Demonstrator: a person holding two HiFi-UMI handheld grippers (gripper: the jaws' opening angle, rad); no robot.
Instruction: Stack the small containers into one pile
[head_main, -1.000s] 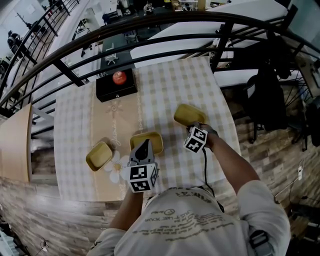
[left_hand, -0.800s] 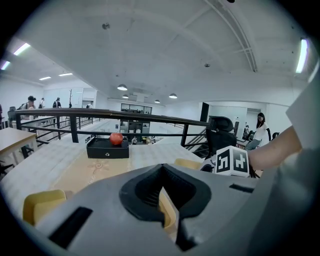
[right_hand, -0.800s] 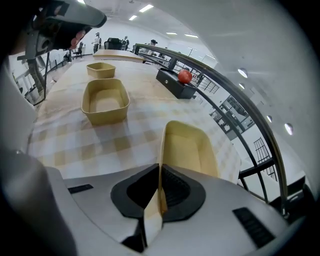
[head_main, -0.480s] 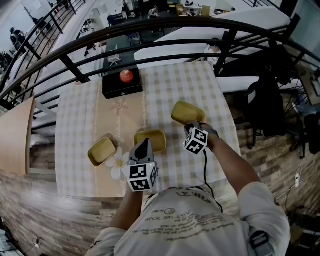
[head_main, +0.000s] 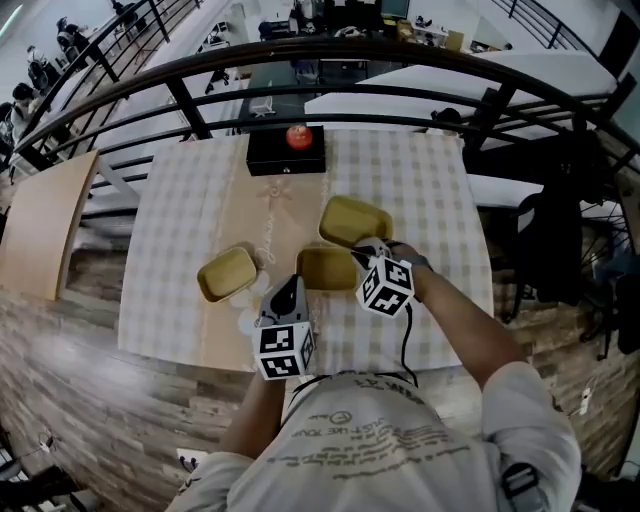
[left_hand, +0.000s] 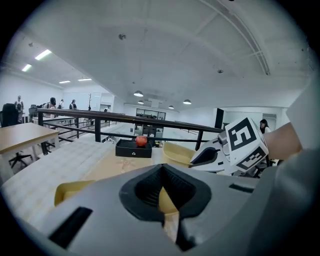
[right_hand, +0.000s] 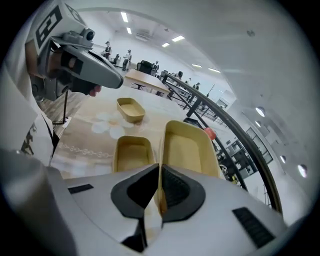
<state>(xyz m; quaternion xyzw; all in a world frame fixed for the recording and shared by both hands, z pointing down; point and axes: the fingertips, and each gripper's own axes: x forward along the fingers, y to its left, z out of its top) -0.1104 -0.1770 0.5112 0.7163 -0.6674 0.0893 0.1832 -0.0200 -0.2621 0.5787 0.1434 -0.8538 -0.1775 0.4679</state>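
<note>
"Fingers (right_hand: 180, 192) of the right gripper (right_hand: 159, 175) are clamped on one thin side wall of a yellow container (right_hand: 187, 145) — is that grip enough?"

"Barely, by the look of it. The pads pinch only the near wall, so the rest of the container hangs out beyond them, tilted, over the table (head_main: 430, 200). A quick turn of the wrist could let it pivot or slide out."

"And where should it go?"

"Probably into the middle container (head_main: 325, 268), which sits on the cloth just beside the held one. If the person lowers it askew, a corner would likely land on the rim instead of inside — and something that light could skate away or tip."

"Couldn't the left gripper (head_main: 288, 295) hold it down?"

"Not as it stands. Its fingers (left_hand: 141, 192) are together with nothing between them, and they hover near the middle container without touching it. Nothing pins that one."

"And the third container (head_main: 227, 272)?"

"Well apart to the left, alone. A shoved middle container could end up farther from it, or near the table's edge."
</note>
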